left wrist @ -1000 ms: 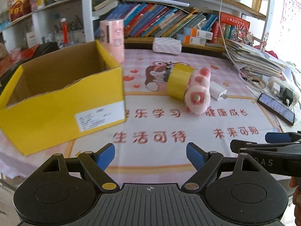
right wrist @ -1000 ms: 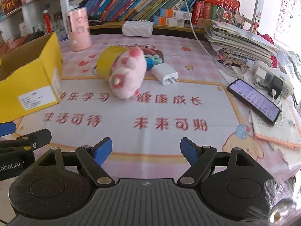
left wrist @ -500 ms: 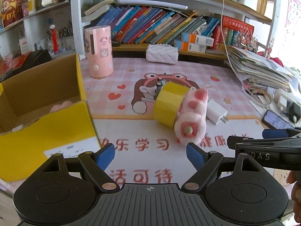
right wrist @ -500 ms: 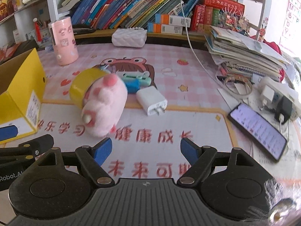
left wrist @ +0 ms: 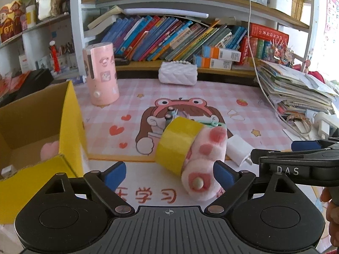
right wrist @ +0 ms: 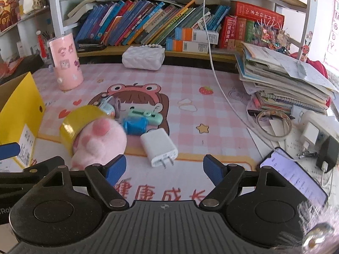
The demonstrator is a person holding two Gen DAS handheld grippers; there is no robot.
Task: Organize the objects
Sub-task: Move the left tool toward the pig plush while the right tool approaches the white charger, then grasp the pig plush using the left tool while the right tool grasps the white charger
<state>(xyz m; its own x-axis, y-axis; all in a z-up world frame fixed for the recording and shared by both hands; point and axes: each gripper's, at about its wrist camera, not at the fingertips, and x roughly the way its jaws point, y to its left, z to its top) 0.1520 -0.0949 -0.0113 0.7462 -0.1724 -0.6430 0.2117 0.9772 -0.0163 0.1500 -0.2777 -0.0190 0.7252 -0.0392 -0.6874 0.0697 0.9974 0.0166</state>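
**Both grippers hover wide over a pink plush and a roll of yellow tape**

Nearest the cameras, the left gripper (left wrist: 169, 174) has its jaws opening, and the pink plush toy (left wrist: 204, 160) lies on the mat ahead of them, its near end between the blue pads but untouched. The right gripper (right wrist: 164, 169) stands released, nothing between its fingers; the white charger plug (right wrist: 159, 148) lies on the mat just ahead of them.

The plush is one soft, rounded, pale-pink piece with darker pink spots and a small cream button at its near end. It lies on its side on the pink checked desk mat (right wrist: 211, 114), touching one roll of yellow tape (left wrist: 177, 145) that leans against it on the left. Behind them sit one blue object and one mint-green comb-like item (right wrist: 144, 115), partly hidden.

To the left stands one open yellow cardboard box (left wrist: 70, 127); something pink shows inside it. To the right, one lit phone (right wrist: 294, 177) lies at the mat's edge.

Farther back stand one pink cylinder (left wrist: 101, 74) with stickers and one white quilted pouch (left wrist: 178, 76), then one shelf of leaning books (right wrist: 144, 25).
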